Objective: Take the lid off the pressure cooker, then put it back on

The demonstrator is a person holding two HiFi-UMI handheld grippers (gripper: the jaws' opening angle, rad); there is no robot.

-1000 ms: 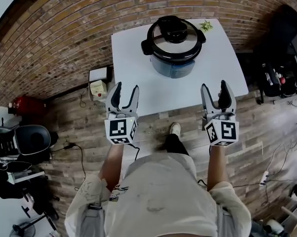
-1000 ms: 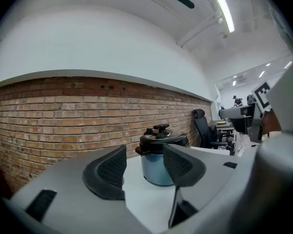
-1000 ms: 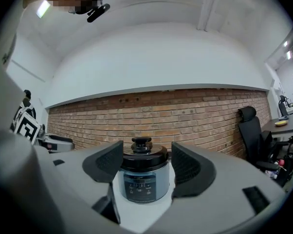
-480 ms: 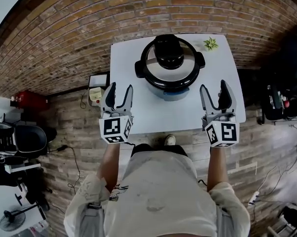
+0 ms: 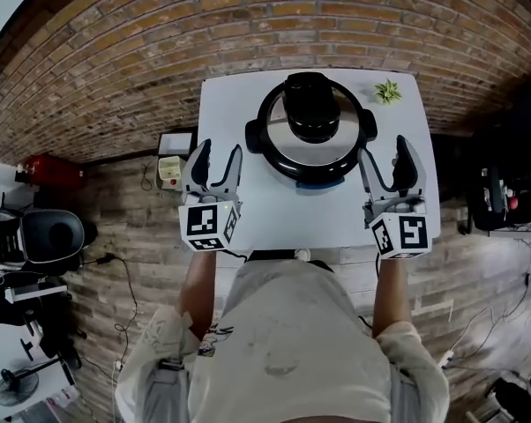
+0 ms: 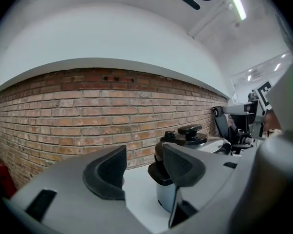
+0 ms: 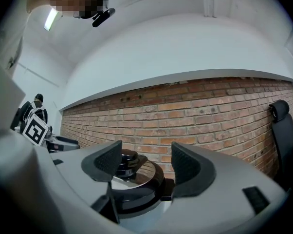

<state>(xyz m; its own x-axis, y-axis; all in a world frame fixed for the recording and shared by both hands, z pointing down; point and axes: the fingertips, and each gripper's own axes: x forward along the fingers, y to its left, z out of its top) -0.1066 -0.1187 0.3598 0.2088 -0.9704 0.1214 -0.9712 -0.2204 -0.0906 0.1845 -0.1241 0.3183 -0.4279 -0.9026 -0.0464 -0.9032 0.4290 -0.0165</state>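
Note:
The pressure cooker (image 5: 311, 139) stands on the white table (image 5: 248, 210), its steel lid with the black knob (image 5: 311, 113) on top. My left gripper (image 5: 219, 152) is open, just left of the cooker's left side handle and apart from it. My right gripper (image 5: 385, 152) is open beside the right handle; its jaws have just been opening a little, with nothing between them. In the left gripper view the cooker (image 6: 195, 140) shows past the right jaw of the open gripper (image 6: 144, 167). In the right gripper view the lid (image 7: 137, 172) lies beyond the open gripper (image 7: 146, 167).
A small green plant (image 5: 388, 91) sits at the table's far right corner. A brick wall (image 5: 115, 69) runs behind the table. On the wooden floor at the left are a white box (image 5: 171, 152), a red canister (image 5: 45, 170) and a black chair (image 5: 49, 232).
The person has stepped up to the table. Both grippers have moved forward from the table's near edge and now flank the cooker. The lid has not moved.

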